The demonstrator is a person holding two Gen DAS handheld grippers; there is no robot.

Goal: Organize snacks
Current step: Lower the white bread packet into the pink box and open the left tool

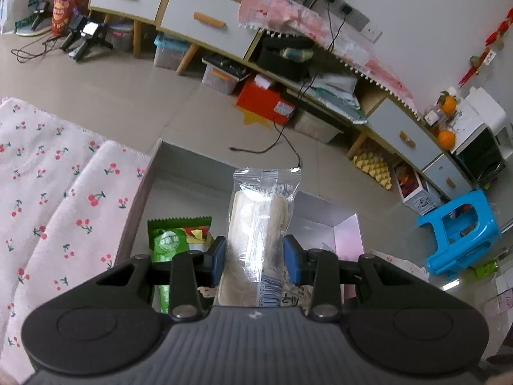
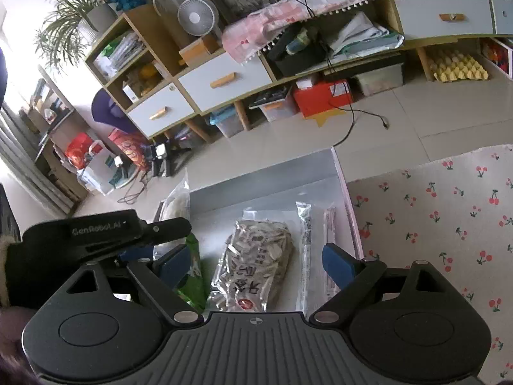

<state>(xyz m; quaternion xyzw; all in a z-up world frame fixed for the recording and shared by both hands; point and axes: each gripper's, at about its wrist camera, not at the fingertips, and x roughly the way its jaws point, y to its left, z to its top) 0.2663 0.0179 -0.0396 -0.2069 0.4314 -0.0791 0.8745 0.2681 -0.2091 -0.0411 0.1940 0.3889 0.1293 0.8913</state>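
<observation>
Gripping a clear-wrapped cracker pack (image 1: 261, 224), left tool (image 1: 256, 256) above grey box (image 1: 179, 166), right tool (image 2: 256, 264) spread apart over seed packet (image 2: 256, 266), green packet (image 1: 173, 240) beside.

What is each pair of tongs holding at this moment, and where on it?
The left tongs clamp the clear-wrapped snack packet across its lower half, pads on both long sides. The right tongs stand open above the sunflower seed bag, holding nothing.

A: Snack count in the box (image 2: 340, 173)?
B: Three lying in it: one green packet (image 2: 194, 276), one sunflower seed bag (image 2: 256, 263), one slim clear stick pack (image 2: 304, 250). One clear-wrapped cracker pack (image 1: 259, 224) above it.
</observation>
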